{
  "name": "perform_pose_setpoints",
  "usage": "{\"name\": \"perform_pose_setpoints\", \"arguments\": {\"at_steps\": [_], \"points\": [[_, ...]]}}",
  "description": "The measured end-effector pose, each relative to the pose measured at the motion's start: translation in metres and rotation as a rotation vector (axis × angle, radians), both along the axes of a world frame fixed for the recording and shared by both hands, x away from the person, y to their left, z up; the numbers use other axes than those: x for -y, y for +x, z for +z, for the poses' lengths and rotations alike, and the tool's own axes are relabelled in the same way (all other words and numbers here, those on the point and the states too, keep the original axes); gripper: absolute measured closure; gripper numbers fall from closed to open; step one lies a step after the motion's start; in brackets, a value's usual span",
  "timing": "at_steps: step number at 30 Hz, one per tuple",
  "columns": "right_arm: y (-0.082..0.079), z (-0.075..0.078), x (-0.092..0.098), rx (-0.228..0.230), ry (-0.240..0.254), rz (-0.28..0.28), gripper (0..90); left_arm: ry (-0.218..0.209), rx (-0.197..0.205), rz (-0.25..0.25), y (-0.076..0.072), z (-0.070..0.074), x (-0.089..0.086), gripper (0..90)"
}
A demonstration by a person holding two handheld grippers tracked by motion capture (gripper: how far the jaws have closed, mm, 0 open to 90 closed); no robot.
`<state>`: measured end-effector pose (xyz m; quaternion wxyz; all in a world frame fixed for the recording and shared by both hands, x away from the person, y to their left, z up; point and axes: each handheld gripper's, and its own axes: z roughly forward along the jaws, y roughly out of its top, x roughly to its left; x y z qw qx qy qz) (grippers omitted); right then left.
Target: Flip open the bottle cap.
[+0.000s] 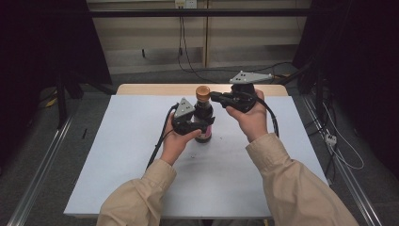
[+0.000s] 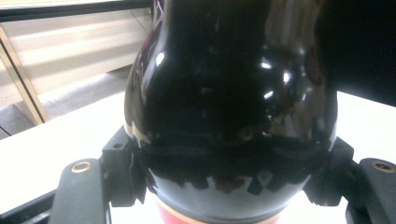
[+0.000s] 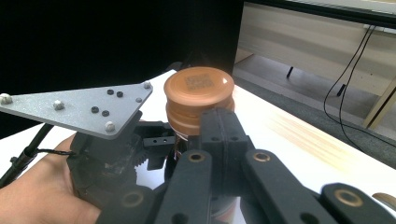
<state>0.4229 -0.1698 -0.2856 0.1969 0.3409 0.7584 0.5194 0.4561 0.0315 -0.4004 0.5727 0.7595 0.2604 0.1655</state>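
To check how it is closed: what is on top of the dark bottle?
A brown round cap sits on top of the dark bottle. The right gripper closes on its side. The neck below the cap is covered.

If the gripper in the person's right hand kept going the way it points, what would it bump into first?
The right gripper points at the bottle's brown cap. Its jaws already sit at the cap, seemingly gripping it, so the cap comes first. The left gripper clamps the bottle lower down.

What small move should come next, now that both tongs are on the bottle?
Probably twist the right tongs to start loosening the brown cap. The left tongs are clamped around the dark bottle, which stands upright on the table, and the right jaws sit at the cap's side.
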Motion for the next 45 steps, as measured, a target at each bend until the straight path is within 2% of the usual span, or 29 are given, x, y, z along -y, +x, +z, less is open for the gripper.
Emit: {"name": "perform_pose_setpoints", "arguments": {"at_steps": [17, 20, 26, 36, 41, 45], "points": [[0.0012, 0.0018, -0.0023, 0.001, -0.017, -0.003, 90.0, 0.021, -0.003, 0.003, -0.0004, 0.0010, -0.0006, 29.7], [0.0018, 0.0024, -0.0029, -0.010, -0.009, 0.001, 90.0, 0.029, -0.002, 0.003, -0.0004, 0.0012, -0.0009, 30.2], [0.0014, 0.0052, -0.0044, -0.009, -0.039, -0.006, 90.0, 0.040, -0.001, 0.012, -0.0012, 0.0014, 0.0003, 30.8], [0.0011, 0.0049, -0.0060, -0.013, -0.027, -0.008, 90.0, 0.056, -0.007, 0.014, -0.0009, 0.0023, 0.0003, 31.2], [0.0005, 0.0055, -0.0058, -0.013, -0.034, -0.012, 90.0, 0.059, -0.008, 0.013, -0.0008, 0.0022, 0.0004, 31.3], [-0.0019, 0.0075, -0.0099, -0.004, -0.054, 0.001, 90.0, 0.044, -0.023, 0.021, 0.0007, 0.0020, -0.0011, 31.3]]}}
